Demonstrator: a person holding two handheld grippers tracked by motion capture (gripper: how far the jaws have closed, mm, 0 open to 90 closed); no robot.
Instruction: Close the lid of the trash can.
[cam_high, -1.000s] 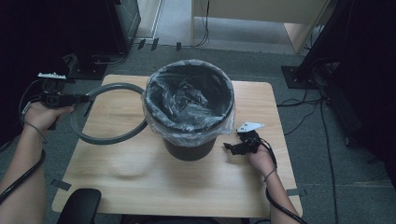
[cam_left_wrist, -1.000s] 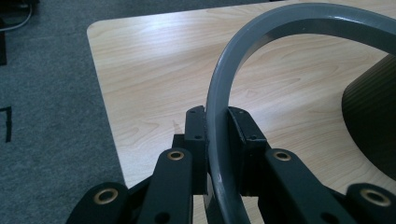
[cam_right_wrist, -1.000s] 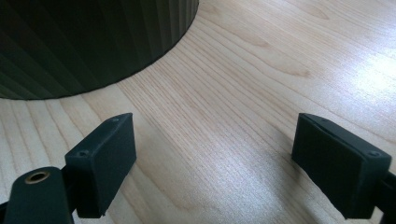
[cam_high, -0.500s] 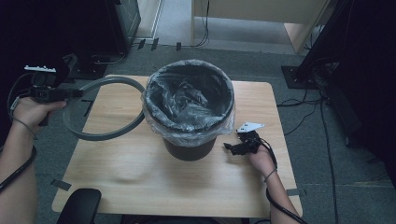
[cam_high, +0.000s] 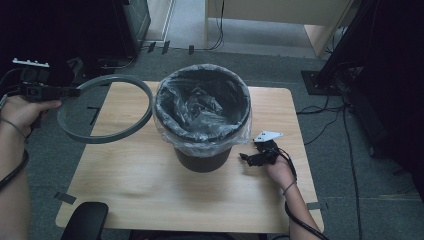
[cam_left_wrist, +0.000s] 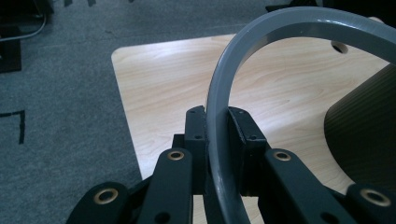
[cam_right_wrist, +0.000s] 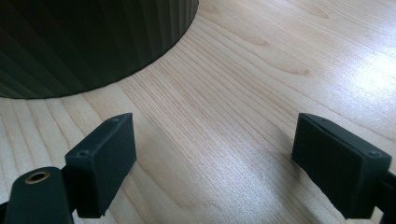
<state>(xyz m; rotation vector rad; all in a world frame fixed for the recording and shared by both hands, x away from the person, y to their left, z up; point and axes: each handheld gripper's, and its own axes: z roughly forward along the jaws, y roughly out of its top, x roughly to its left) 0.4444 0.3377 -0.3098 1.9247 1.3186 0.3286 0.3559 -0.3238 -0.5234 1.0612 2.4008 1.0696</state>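
While the grey ring (cam_high: 105, 110) hangs off the table's (cam_high: 165, 195) left edge, beside the bin (cam_high: 202, 117), the bag (cam_high: 200, 107) sits draped over the bin rim, unclamped. Done: bag fitted, ring picked up. Left: seating the ring on the rim. Left gripper (cam_left_wrist: 217, 126): fingers clamped on the ring's band. Right gripper (cam_right_wrist: 224, 161): fingers spread, empty, low beside the bin's base.

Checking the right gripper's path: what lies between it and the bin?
Nothing: bare table between the open right gripper and the bin in the right gripper view.
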